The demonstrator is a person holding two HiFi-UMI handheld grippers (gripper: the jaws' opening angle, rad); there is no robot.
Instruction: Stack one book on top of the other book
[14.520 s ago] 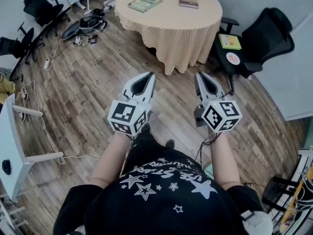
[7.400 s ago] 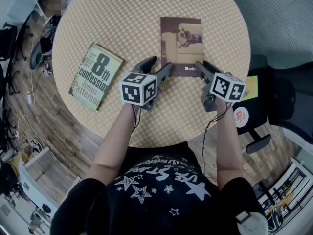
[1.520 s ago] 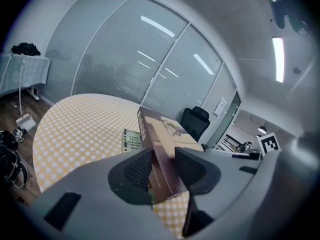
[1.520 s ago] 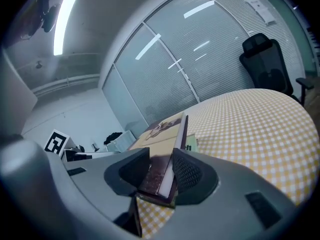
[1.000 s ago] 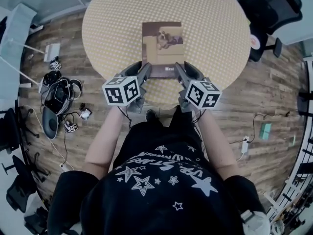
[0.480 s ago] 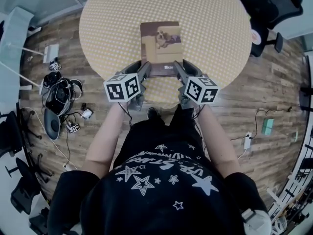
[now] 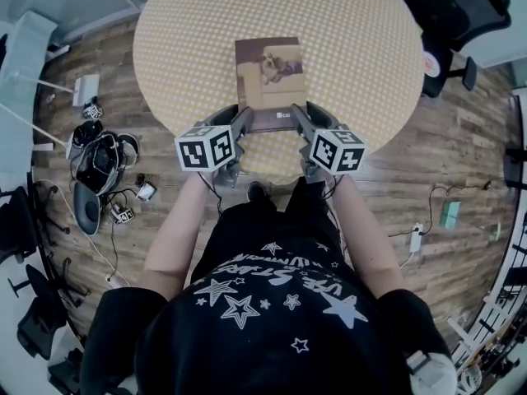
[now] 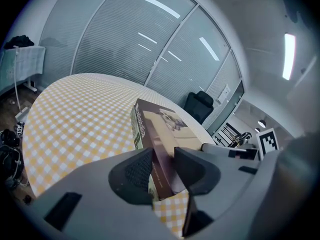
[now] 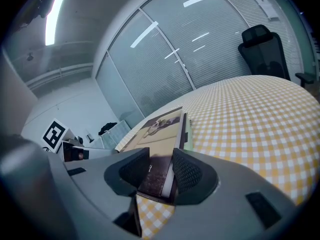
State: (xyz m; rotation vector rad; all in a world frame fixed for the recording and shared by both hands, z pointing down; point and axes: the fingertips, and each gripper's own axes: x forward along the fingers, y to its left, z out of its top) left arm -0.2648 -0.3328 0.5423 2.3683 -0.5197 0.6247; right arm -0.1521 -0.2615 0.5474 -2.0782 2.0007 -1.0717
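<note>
A brown book with a dog on its cover lies flat near the front of the round table. Under it is a green book, of which only the spine and an edge show in the gripper views. My left gripper is shut on the brown book's near left corner. My right gripper is shut on its near right corner. Both sets of jaws clamp the brown book from above and below. I cannot tell whether it rests fully on the green book.
The table wears a yellow checked cloth. A black office chair stands at the back right. Cables and dark gear lie on the wooden floor to the left. Glass walls with blinds ring the room.
Both grippers and the brown book have sunk a little toward the table. Both grips are unchanged.
</note>
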